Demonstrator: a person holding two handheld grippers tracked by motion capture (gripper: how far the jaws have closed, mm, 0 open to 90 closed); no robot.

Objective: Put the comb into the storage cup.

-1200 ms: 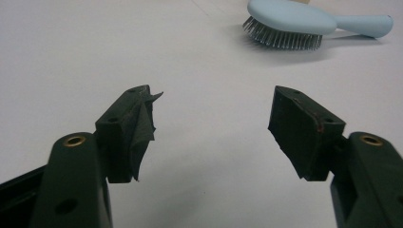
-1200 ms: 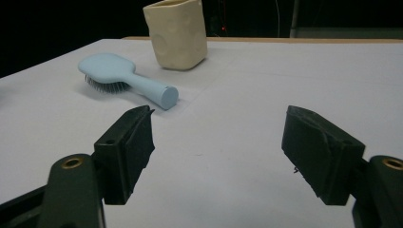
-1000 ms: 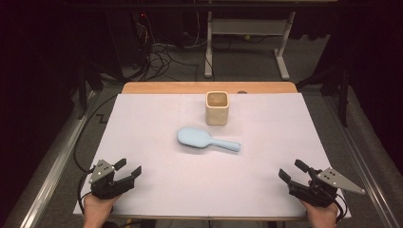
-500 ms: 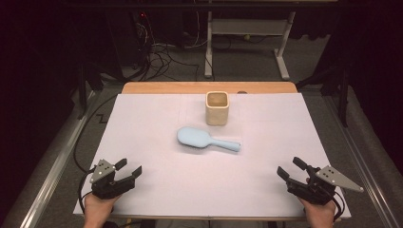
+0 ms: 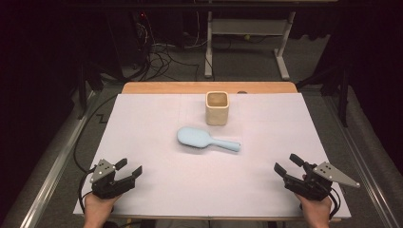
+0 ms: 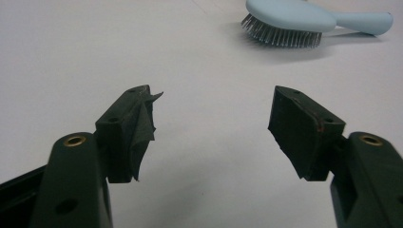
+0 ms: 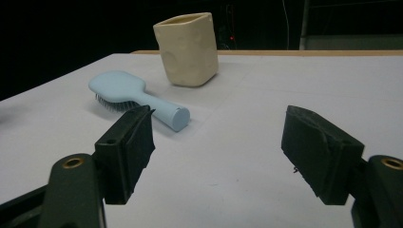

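The pale blue plastic hairbrush (image 5: 204, 139) lies bristles-down about mid-desk, its oval head towards the left and its handle running right and a bit towards the person. Loads of bare white sheet all round it. Nothing touches it, and the only neighbour is the cream, square-ish ceramic cup (image 5: 217, 108) standing upright just behind it, with a clear gap between the two.

Going left to right: the white-covered desk (image 5: 142, 118) has its left edge running next to a grey metal rail on the floor, and the left tool (image 5: 129, 170) sits near the front-left corner, close to both the left and front edges. It's held in the left hand (image 5: 98, 205) that comes up from the bottom edge, and it points inward and to the right. Its jaws are spread with nothing between them; in the left gripper view the brush shows well ahead, off to the upper right.

The middle front of the sheet is wide open, no clutter.

Over at the front-right corner the right tool (image 5: 287, 164) is gripped by the right hand (image 5: 315, 209), angled inward to the left towards the centre. Its jaws are also spread, nothing between them. In the right gripper view the brush handle's end shows ahead on the left, the cup behind it. A strip of bare wood shows along the far edge.
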